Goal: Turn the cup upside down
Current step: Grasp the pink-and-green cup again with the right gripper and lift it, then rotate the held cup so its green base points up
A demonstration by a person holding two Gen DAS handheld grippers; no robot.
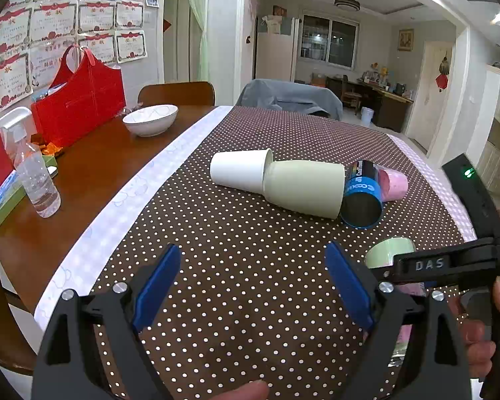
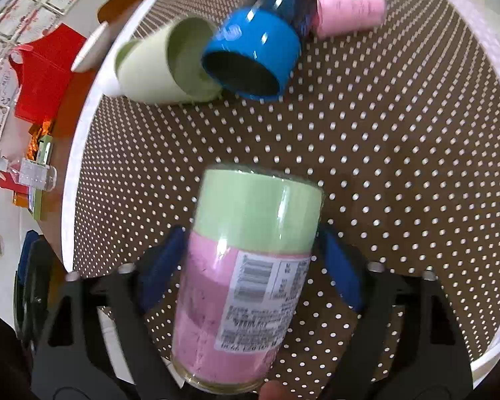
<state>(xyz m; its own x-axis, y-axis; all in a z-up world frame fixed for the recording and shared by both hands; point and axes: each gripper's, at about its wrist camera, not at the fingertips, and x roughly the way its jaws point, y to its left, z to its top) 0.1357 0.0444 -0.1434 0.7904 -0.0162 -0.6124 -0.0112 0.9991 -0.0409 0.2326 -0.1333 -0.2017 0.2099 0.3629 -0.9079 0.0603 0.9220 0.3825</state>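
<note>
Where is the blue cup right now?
The blue cup lies on its side on the dotted tablecloth, right of centre in the left wrist view, between the pale green cup and pink cup.

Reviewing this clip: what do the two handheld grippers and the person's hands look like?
Both grippers share one build: the left gripper and right gripper have black plastic bodies with triangular cutouts, silver screw heads and blue finger pads. From the left wrist view, the right unit's side reads "DAS" in grey letters and carries a lit green LED. Bare fingers show; no sleeves or cables visible.
</note>
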